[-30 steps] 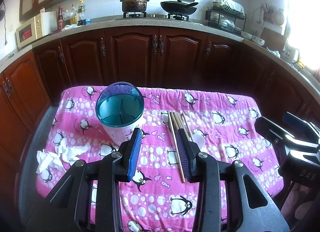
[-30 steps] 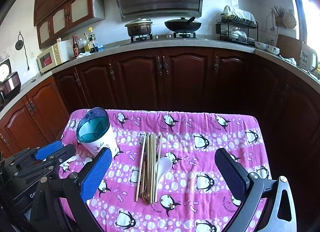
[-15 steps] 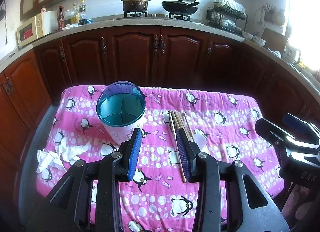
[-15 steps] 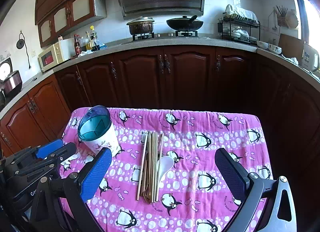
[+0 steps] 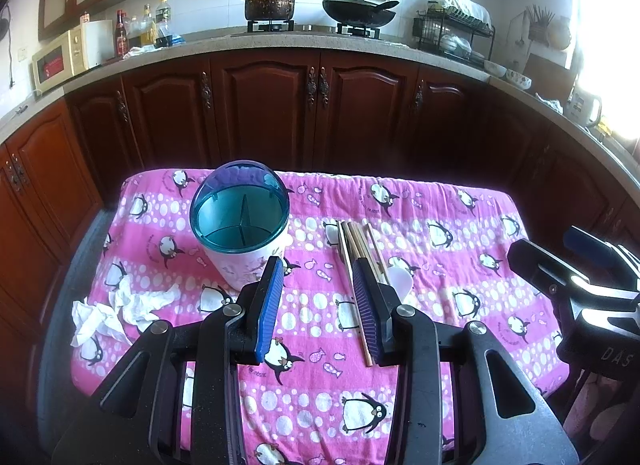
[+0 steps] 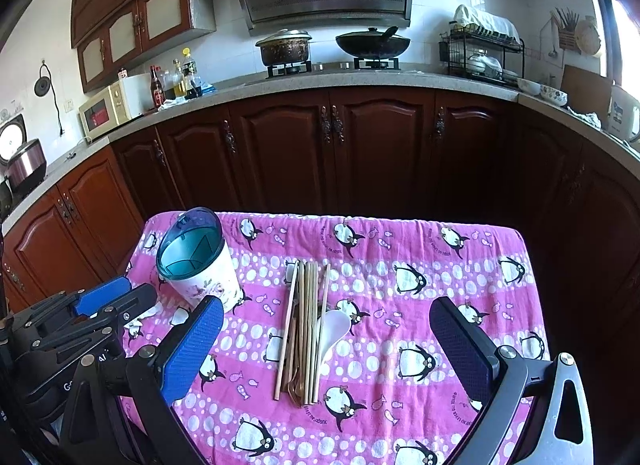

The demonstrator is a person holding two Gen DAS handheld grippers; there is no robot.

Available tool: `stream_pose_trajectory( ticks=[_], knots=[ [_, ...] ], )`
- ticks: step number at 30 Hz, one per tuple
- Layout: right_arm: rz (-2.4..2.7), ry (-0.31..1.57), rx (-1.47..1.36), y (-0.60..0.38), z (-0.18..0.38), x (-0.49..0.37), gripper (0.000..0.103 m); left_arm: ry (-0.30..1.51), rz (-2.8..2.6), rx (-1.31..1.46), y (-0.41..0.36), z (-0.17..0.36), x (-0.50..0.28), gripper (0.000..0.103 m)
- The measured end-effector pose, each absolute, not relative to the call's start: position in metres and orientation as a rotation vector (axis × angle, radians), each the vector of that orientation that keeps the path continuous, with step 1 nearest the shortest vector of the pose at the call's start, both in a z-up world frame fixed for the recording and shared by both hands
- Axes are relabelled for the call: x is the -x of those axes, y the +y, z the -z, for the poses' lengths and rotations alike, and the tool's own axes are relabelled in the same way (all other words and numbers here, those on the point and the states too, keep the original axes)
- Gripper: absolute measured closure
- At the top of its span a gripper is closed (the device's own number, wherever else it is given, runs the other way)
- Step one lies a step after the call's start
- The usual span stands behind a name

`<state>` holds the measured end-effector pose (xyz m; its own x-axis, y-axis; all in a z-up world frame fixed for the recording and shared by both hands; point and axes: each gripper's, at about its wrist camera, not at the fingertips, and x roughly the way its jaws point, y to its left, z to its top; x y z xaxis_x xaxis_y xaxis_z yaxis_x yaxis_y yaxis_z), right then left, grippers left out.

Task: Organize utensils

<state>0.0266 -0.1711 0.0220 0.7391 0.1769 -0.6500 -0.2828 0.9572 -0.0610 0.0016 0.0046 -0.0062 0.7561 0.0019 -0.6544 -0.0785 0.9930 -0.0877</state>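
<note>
1. The surface (image 6: 460, 265) is covered by a pink cloth printed with penguins and white bubbles, and it stands in front of dark wooden kitchen cabinets (image 6: 340, 153).
2. A utensil holder (image 6: 198, 263), a white cup with a translucent teal rim and inner dividers, stands upright near the surface's far left corner; its compartments look empty.
3. Just to the right of the holder, a bundle of wooden chopsticks (image 6: 306, 329) lies flat on the cloth, running from the far side toward the camera.
4. A white spoon (image 6: 334, 329) lies against the right side of the chopsticks, with its bowl toward the far side.
5. Some brownish utensils lie among the chopsticks; what they are cannot be told.
6. Crumpled white tissue (image 5: 120, 311) rests on the near left part of the cloth, to the left of the holder.
7. The left gripper (image 5: 318, 269) hangs above the cloth with its blue-padded fingers partly spread and nothing between them; from its own camera, the holder shows just beyond the left finger and the chopsticks run behind the right one.
8. The right gripper (image 6: 326, 315) hangs over the middle of the surface with its fingers spread wide; they hold nothing, and the chopsticks and spoon lie on the cloth below the gap.
9. Each gripper is visible at the edge of the other's view.
</note>
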Motion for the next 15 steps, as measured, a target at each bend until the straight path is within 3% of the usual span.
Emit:
stream_pose_trajectory(
  ticks=[15],
  knots=[
    [-0.258,0.712,0.178,-0.1670,-0.0143,-0.0313,0.000,0.753,-0.002,0.238,0.0061,0.0118,-0.0099,0.068]
  ],
)
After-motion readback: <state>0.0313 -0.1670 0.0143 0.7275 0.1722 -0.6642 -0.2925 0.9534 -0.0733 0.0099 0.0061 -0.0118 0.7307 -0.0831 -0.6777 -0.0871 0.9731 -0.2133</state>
